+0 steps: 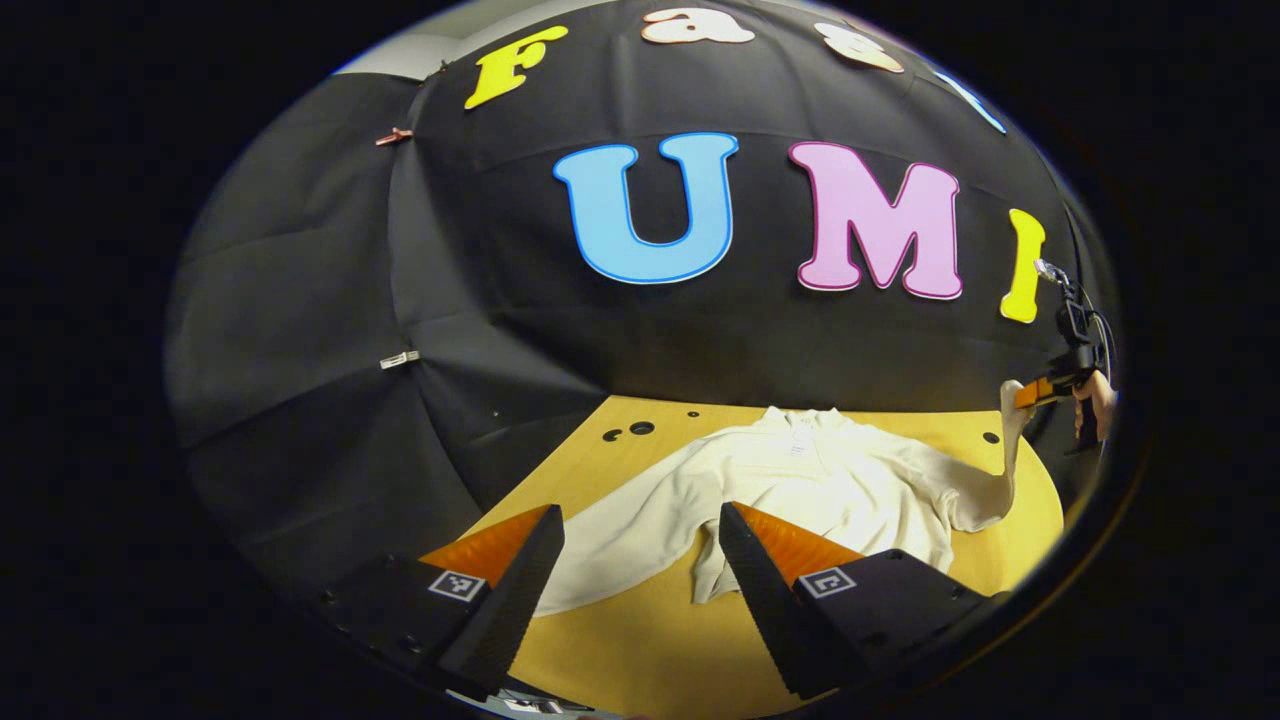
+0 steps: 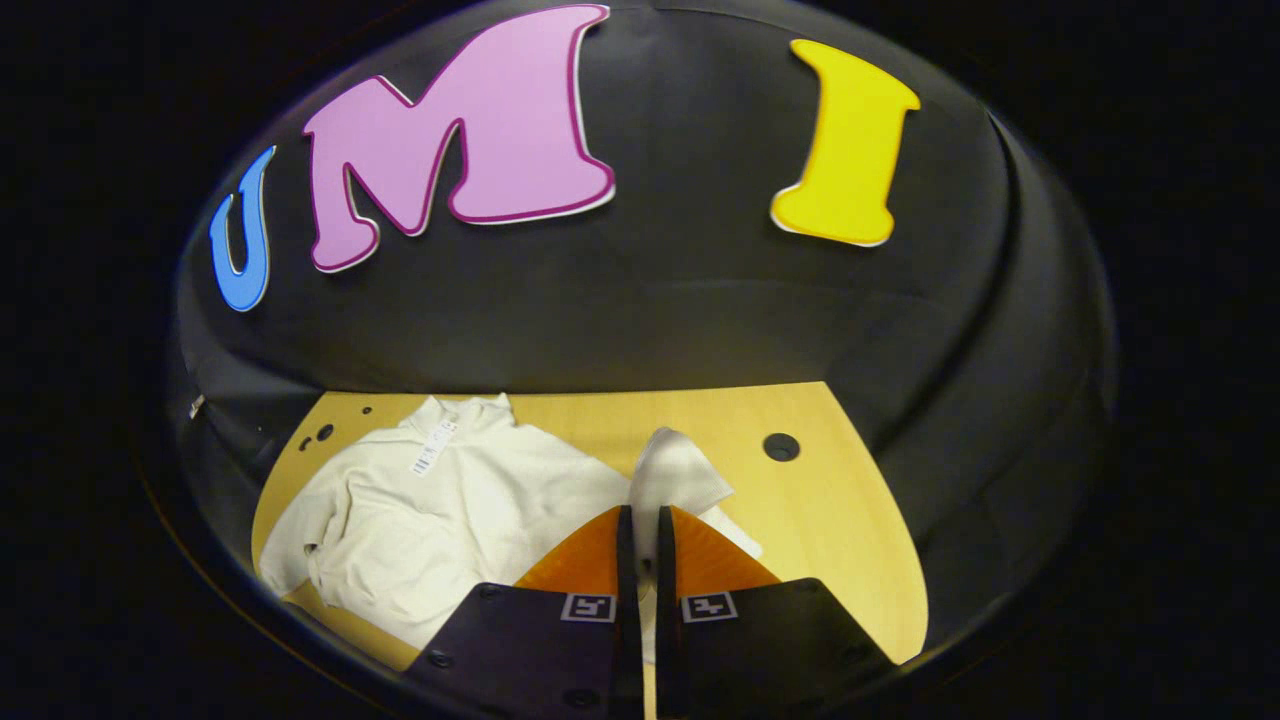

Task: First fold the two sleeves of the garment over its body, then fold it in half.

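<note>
In the left gripper view, the left tongs [image 1: 640,560] sit at 6 o'clock with their fingers spread wide. They hold nothing. Past them, a cream sweatshirt [image 1: 800,485] lies flat on the yellow wooden surface [image 1: 640,640]. Its collar points up to 12 o'clock, toward the black wall. One sleeve [image 1: 625,535] stretches down to 7 o'clock, and its cuff is hidden behind a finger. Way over at 3 o'clock, a person's hand [image 1: 1097,397] holds the right tongs [image 1: 1030,393]. The other sleeve [image 1: 1005,465] is lifted up off the surface there, going up to those tongs.

In the right gripper view, the right tongs [image 2: 646,520] are squeezed almost together, and they pinch the end of the lifted sleeve [image 2: 675,470]. The sweatshirt [image 2: 440,520] body lies at 9 o'clock from the tongs, on the surface [image 2: 830,530].

I think the first sleeve fold is just starting. The pinch is only on the end of the sleeve, so the cloth might slip out if the tongs move too fast. A hard pull could also drag the whole sweatshirt sideways and bunch it up. Then the sleeve would land crooked on the body.
</note>
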`<state>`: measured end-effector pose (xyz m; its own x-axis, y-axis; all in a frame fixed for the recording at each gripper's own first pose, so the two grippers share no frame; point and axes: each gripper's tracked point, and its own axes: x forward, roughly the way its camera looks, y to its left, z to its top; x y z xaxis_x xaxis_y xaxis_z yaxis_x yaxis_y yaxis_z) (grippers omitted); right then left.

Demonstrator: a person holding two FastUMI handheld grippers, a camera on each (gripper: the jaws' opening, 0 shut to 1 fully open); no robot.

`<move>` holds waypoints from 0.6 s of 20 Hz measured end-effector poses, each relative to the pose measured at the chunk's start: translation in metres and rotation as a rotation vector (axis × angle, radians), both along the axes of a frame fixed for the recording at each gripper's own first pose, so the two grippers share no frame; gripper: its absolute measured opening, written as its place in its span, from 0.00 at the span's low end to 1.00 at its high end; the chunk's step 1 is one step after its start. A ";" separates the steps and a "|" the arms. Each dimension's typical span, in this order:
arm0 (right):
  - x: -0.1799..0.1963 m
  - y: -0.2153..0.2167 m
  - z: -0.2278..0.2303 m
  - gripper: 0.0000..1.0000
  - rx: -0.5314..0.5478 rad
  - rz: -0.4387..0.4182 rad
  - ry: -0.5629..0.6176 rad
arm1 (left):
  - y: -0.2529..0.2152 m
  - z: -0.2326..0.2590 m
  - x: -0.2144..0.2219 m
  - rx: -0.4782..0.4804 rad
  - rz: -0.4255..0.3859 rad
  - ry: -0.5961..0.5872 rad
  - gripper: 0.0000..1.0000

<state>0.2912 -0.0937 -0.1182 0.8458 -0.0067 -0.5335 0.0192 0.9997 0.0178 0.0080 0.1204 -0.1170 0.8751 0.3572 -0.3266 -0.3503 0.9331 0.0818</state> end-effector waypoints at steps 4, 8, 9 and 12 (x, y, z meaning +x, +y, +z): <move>0.027 0.069 -0.004 0.09 -0.030 0.114 0.001 | 0.016 -0.005 -0.003 -0.008 0.035 0.000 0.98; 0.054 0.144 -0.007 0.09 -0.002 0.198 -0.003 | 0.033 -0.010 -0.008 -0.037 0.078 0.005 0.98; 0.057 0.162 -0.009 0.09 -0.001 0.221 -0.003 | 0.037 -0.012 -0.009 -0.043 0.090 0.005 0.98; 0.066 0.216 -0.023 0.09 0.003 0.279 0.018 | 0.049 -0.019 -0.012 -0.061 0.101 0.019 0.98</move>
<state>0.3568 0.1226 -0.1409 0.8049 0.2270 -0.5483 -0.2566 0.9662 0.0234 -0.0043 0.1697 -0.1360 0.8295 0.4218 -0.3662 -0.4413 0.8967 0.0332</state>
